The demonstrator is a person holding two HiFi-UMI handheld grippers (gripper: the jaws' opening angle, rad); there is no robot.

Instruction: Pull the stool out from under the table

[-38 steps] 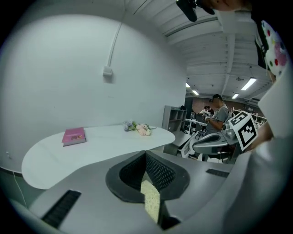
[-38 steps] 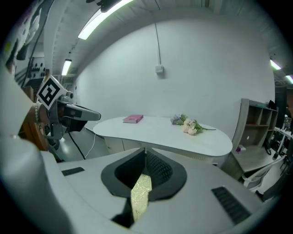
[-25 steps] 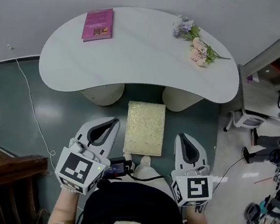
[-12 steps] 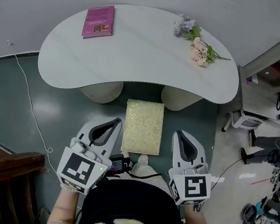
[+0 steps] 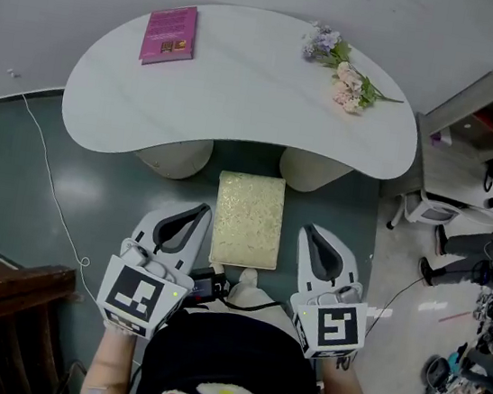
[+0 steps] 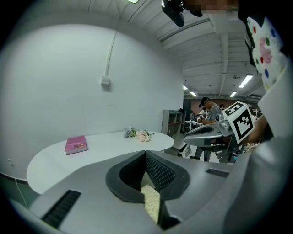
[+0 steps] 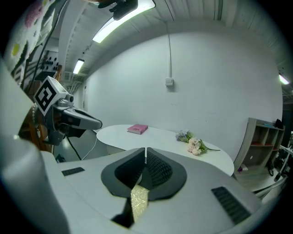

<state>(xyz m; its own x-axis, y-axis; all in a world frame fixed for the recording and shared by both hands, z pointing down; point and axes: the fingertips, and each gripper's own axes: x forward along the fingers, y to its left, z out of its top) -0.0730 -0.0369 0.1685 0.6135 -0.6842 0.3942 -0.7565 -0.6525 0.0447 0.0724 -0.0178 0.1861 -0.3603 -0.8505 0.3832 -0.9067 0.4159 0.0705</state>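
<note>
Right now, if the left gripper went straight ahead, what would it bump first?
Probably the white table: the left gripper points at its near edge. Height is hard to tell, so it might slip under and hit the table leg instead.

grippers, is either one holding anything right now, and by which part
Nothing is held. The left gripper and the right gripper both have their jaws shut with nothing between them, one at each side of the stool.

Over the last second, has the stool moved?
No. The stool keeps the same gap to the front edge of the table; only the camera view shifted.
</note>
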